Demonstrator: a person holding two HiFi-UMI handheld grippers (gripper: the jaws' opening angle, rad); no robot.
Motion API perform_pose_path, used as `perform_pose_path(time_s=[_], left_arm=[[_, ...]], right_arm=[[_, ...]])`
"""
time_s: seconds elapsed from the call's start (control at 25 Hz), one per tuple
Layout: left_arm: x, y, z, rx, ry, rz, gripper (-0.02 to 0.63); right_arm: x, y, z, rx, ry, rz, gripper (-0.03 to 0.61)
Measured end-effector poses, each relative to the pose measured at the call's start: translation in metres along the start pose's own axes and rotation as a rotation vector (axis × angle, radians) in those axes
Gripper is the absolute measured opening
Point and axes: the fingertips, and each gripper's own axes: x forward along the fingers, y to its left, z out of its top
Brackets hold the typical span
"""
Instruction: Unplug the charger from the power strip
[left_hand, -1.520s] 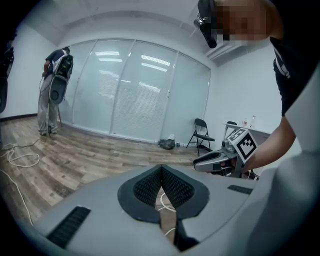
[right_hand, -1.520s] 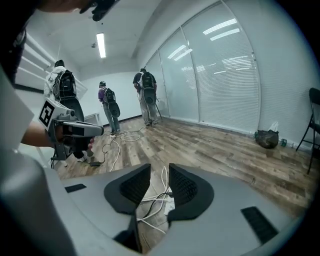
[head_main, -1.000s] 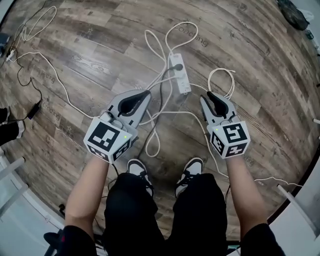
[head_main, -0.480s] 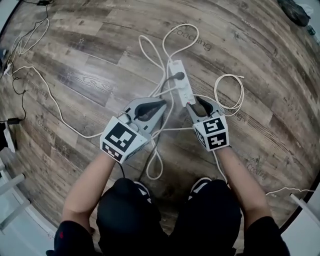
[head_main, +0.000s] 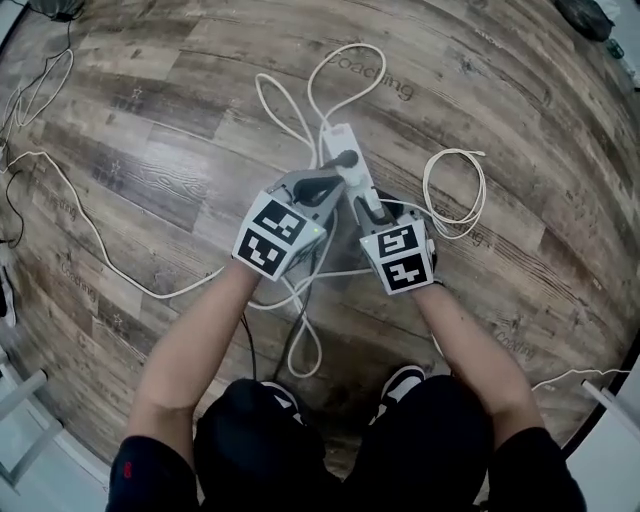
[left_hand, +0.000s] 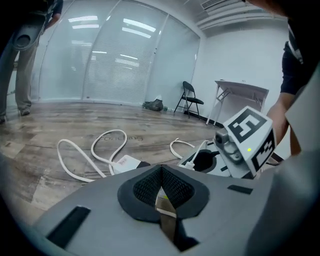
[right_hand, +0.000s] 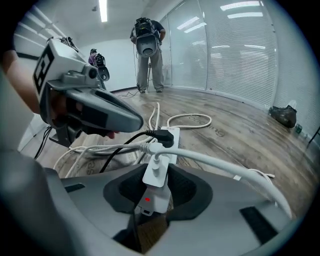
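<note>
Claws advanced to strip (head_main: 338, 138): right claw (right_hand: 156, 187) grips it, left claw (left_hand: 161, 187) closed empty; rigid plug (head_main: 346, 158), grasp body

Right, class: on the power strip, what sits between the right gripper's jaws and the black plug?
A white plug with a white cable, seated in the power strip short of the black plug; the right gripper view shows it.
</note>
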Motion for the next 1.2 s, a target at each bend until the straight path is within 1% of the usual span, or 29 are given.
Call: perform_pose_path(time_s=[0.12,0.2,0.28,0.36,0.52,0.64,0.68,0.8,0.92,1.04,1.2], left_arm=[[0.018,0.006,0.0,0.037,0.028,-0.01,0.02],[0.024,0.012,-0.001,0.047,0.034,0.005,0.02],[0.029,0.025,0.0,0.019,0.041,0.037,0.02],[0.035,0.034,0.003,-0.02,0.051,0.051,0.02],[0.048,0.034,0.005,-0.024,0.086,0.048,0.02],[0.05,0.035,0.006,-0.061,0.091,0.037,0.02],[0.051,0.035,0.007,-0.058,0.088,0.04,0.02],[0.052,0.034,0.008,-0.01,0.084,0.068,0.02],[0.052,0.034,0.008,-0.003,0.085,0.063,0.02],[0.052,0.033,0.008,-0.018,0.084,0.048,0.02],[0.052,0.034,0.007,-0.06,0.069,0.039,0.02]], right_arm=[[0.0,-0.003,0.0,0.001,-0.001,-0.003,0.123],[0.0,-0.004,-0.002,0.005,0.003,-0.003,0.12],[0.0,-0.005,-0.002,0.002,0.006,-0.006,0.118],[0.0,-0.006,-0.002,-0.006,0.011,-0.008,0.118],[0.001,-0.006,-0.003,0.009,0.028,-0.004,0.118],[0.001,-0.012,-0.003,0.036,0.036,-0.02,0.112],[0.001,-0.015,-0.003,0.037,0.037,-0.027,0.109],[0.001,-0.021,-0.003,0.032,0.048,-0.035,0.109],[0.0,-0.02,-0.002,0.036,0.057,-0.052,0.107],[-0.007,-0.02,0.011,0.047,0.02,-0.057,0.107],[-0.019,-0.026,0.034,0.056,-0.019,-0.065,0.107]])
